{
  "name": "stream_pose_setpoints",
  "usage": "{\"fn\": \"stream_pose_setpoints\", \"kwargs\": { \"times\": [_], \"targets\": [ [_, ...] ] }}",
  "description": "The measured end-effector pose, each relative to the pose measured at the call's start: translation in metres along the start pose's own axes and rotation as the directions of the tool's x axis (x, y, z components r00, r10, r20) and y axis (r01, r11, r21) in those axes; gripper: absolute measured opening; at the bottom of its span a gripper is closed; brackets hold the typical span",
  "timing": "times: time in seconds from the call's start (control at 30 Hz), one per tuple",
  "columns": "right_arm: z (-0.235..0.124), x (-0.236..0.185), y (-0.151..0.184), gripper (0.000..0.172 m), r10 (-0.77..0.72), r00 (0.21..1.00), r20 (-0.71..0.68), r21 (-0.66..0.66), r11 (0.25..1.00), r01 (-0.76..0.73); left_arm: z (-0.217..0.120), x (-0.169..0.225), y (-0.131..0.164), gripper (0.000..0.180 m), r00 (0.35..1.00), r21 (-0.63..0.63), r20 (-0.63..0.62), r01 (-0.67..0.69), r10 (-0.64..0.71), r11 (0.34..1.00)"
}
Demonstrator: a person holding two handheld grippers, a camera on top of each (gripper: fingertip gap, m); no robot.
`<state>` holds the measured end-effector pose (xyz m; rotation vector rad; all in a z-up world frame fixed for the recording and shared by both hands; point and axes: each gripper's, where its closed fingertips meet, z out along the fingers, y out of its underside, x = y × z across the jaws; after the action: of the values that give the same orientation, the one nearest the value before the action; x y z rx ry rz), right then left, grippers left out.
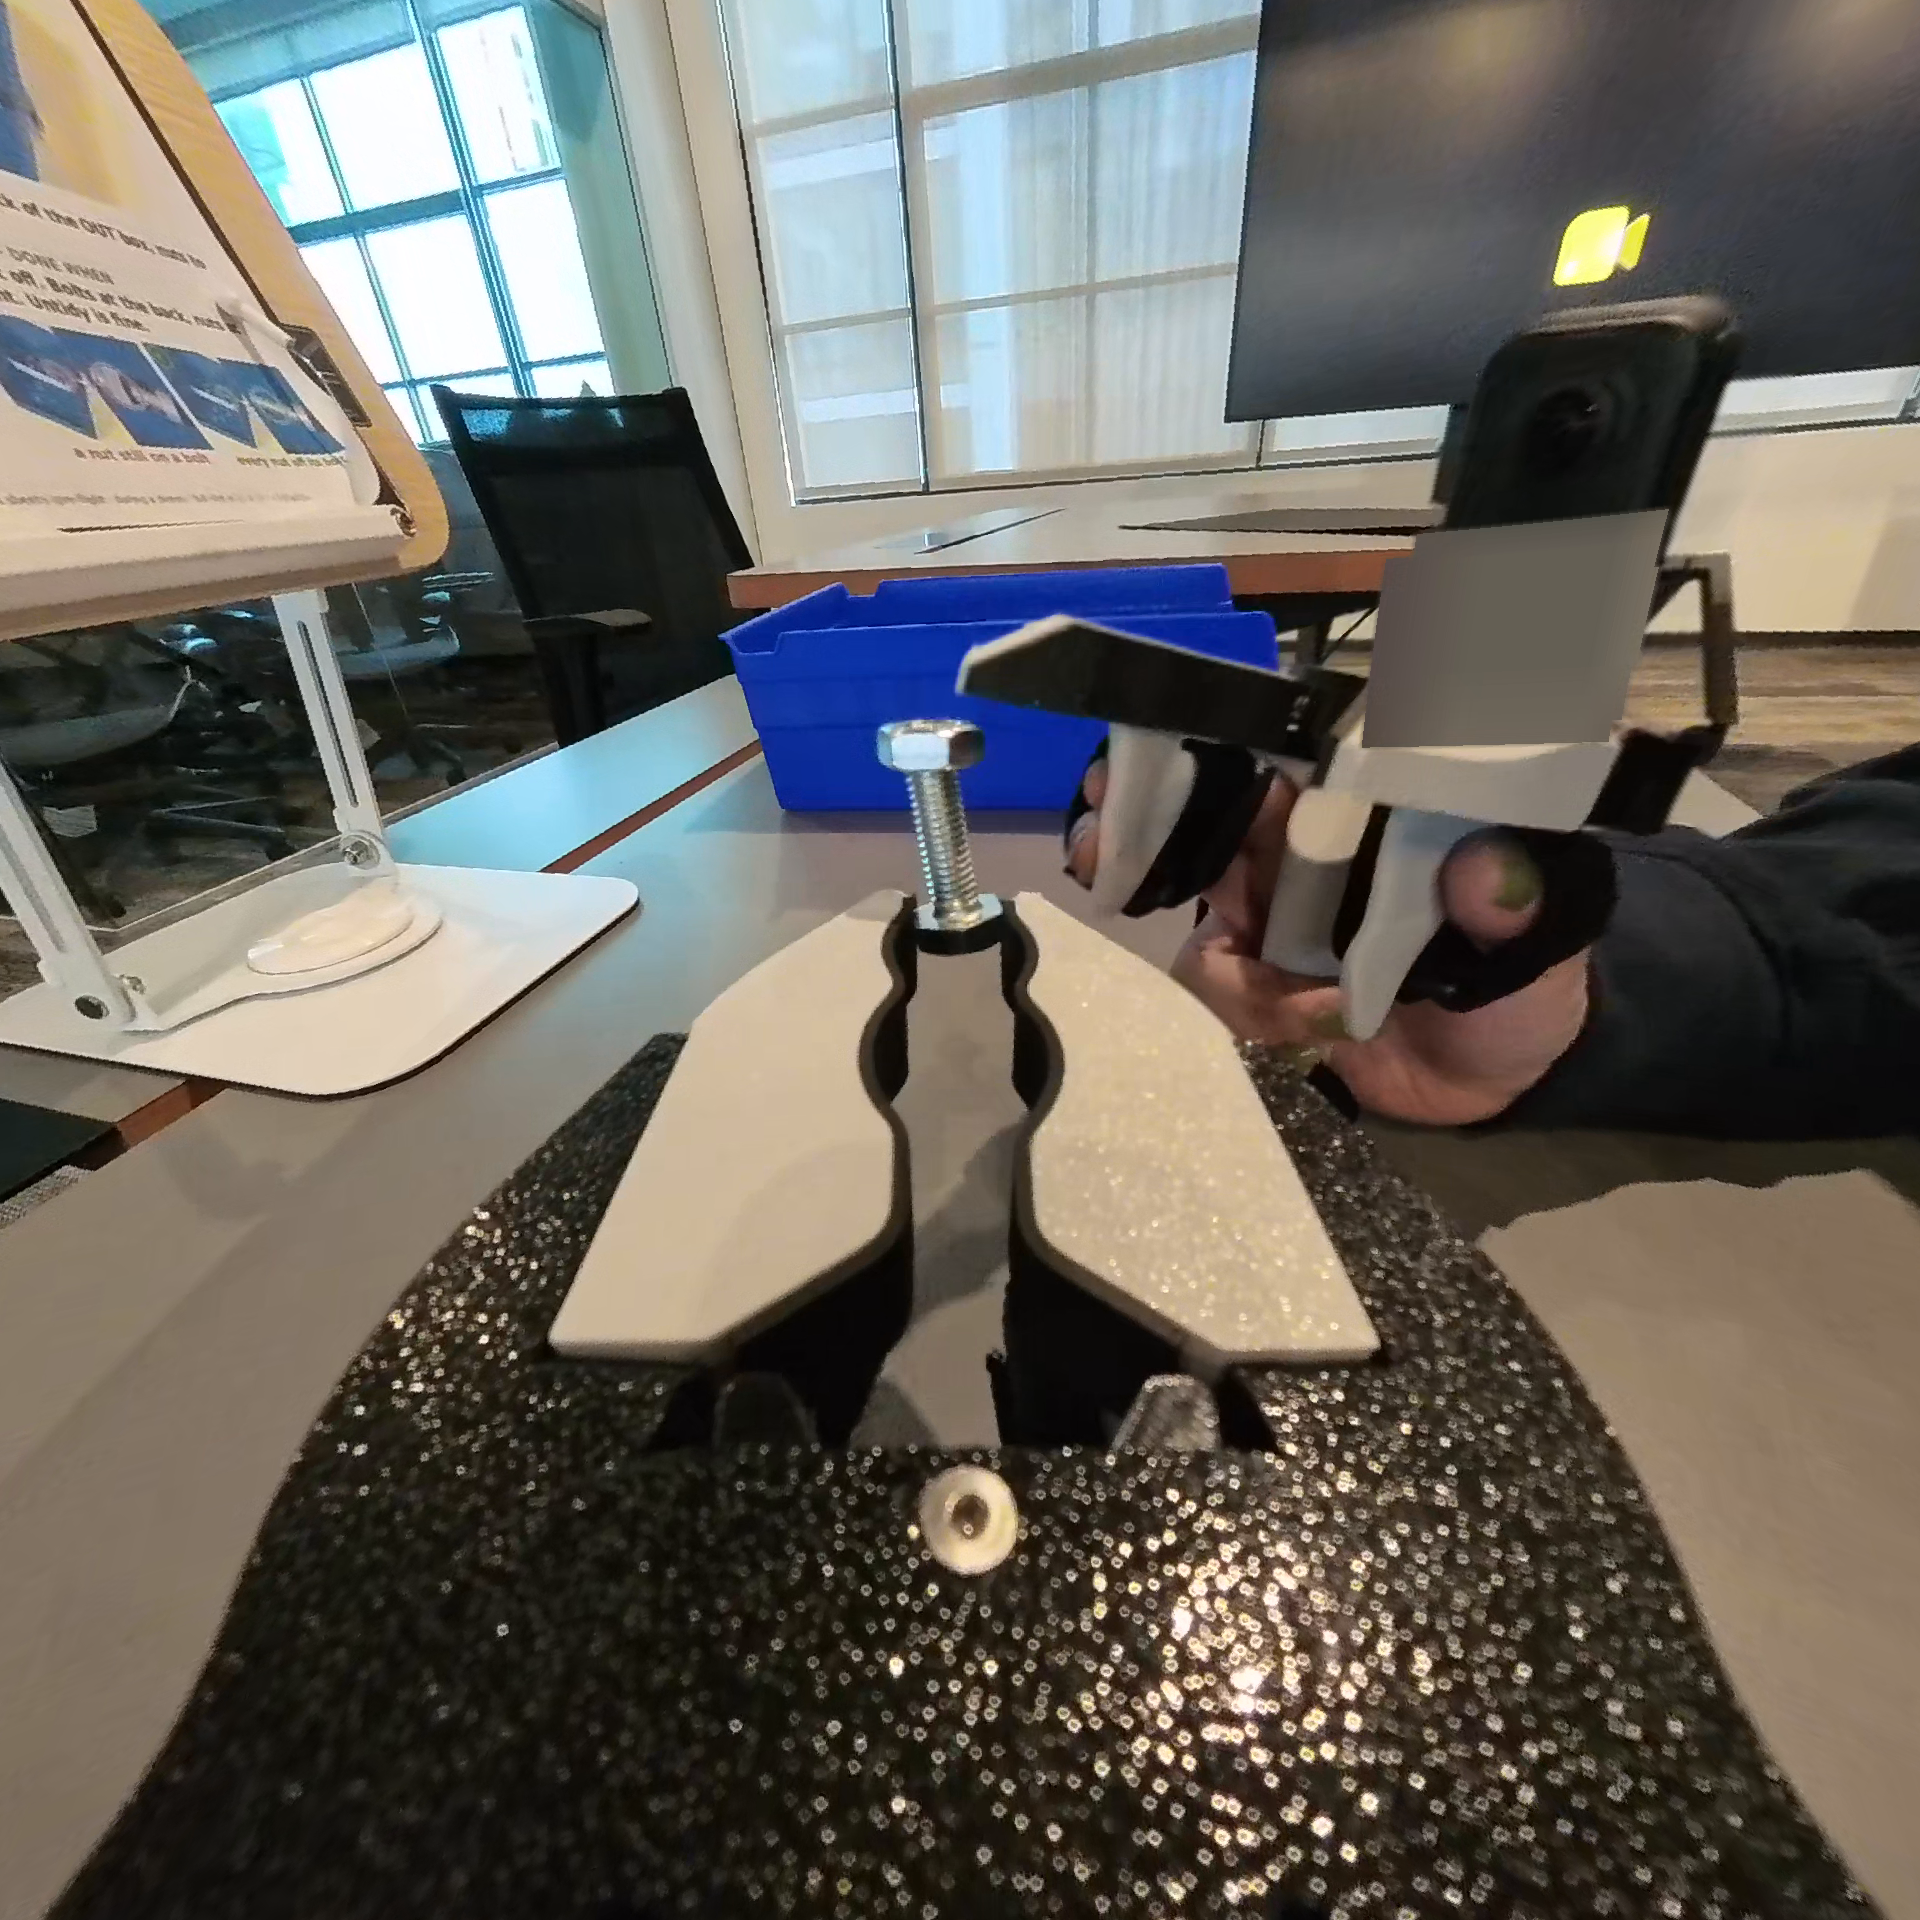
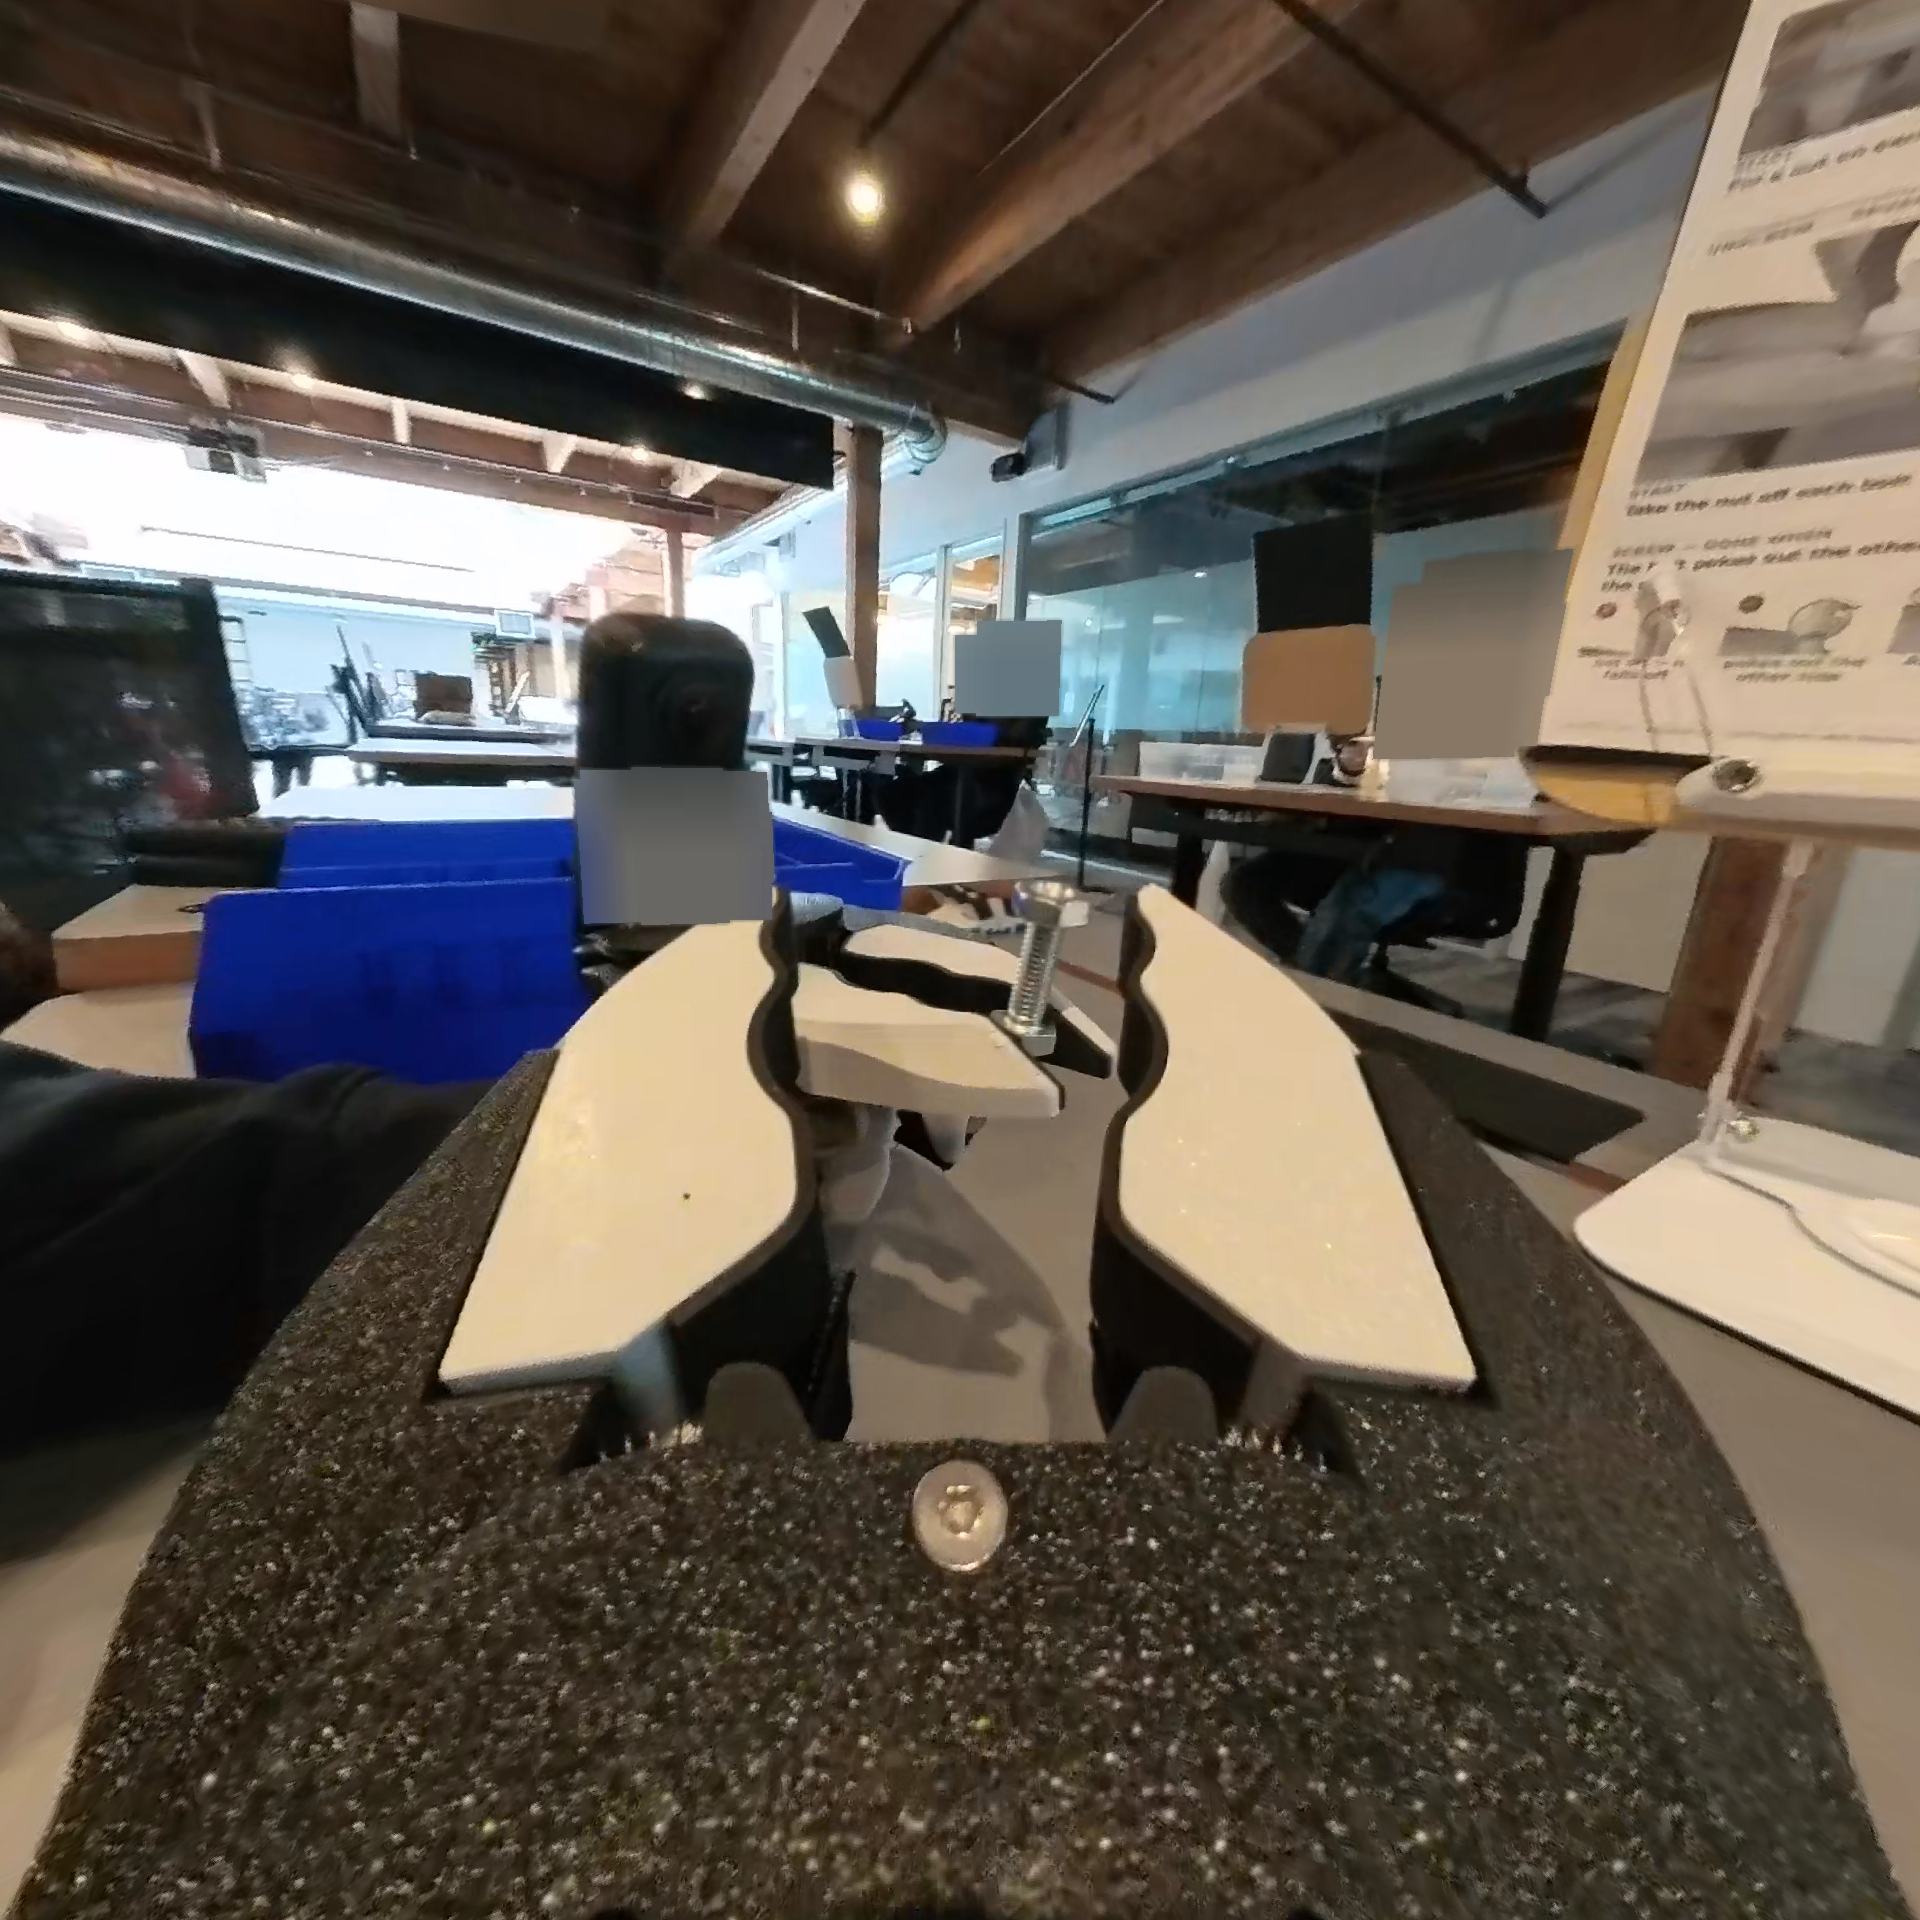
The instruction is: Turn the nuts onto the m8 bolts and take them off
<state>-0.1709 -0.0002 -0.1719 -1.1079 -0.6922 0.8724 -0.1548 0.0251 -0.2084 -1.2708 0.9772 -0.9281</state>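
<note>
Nearest my left wrist camera, the left gripper (image 1: 954, 914) had its two white fingers (image 1: 727, 1132) drawn close, pinching a silver nut (image 1: 954, 918) between their tips. An m8 bolt (image 1: 932, 805) stood upright out of that nut, hex head on top, threaded shank bare between head and nut. All of this hung above the grey tabletop (image 1: 312, 1299), a little in from its far edge.

Just right of the bolt, my right gripper (image 1: 1049, 665) sat tilted in a hand (image 1: 1434, 1039), its tip near the bolt head but clear of it. From its own wrist camera, the right gripper (image 2: 956, 935) had its fingers (image 2: 1278, 1164) spread wide with nothing touching them; the left gripper's tips and the bolt (image 2: 1039, 966) showed beyond, in the gap.

Farther back, a blue bin (image 1: 997, 686) sat against the far edge of the tabletop. Toward the left edge rested the white base of a document stand (image 1: 343, 956) carrying a printed sheet.
</note>
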Motion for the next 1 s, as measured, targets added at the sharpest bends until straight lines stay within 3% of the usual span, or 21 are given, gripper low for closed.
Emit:
{"fn": "stream_pose_setpoints", "kwargs": {
  "times": [0.73,1.0],
  "targets": [
    [0.004,-0.011,0.005,0.053,-0.038,0.998,0.055,-0.014,0.999,0.039,0.0,0.0,0.0,0.015,1.0,-0.003,-0.005,0.004,-0.004,1.0],
    [0.004,-0.004,0.0,0.055,-0.066,0.998,0.004,-0.009,0.998,0.066,0.001,0.0,0.002,0.015,1.0,-0.013,-0.004,0.004,-0.004,1.0]
  ]
}}
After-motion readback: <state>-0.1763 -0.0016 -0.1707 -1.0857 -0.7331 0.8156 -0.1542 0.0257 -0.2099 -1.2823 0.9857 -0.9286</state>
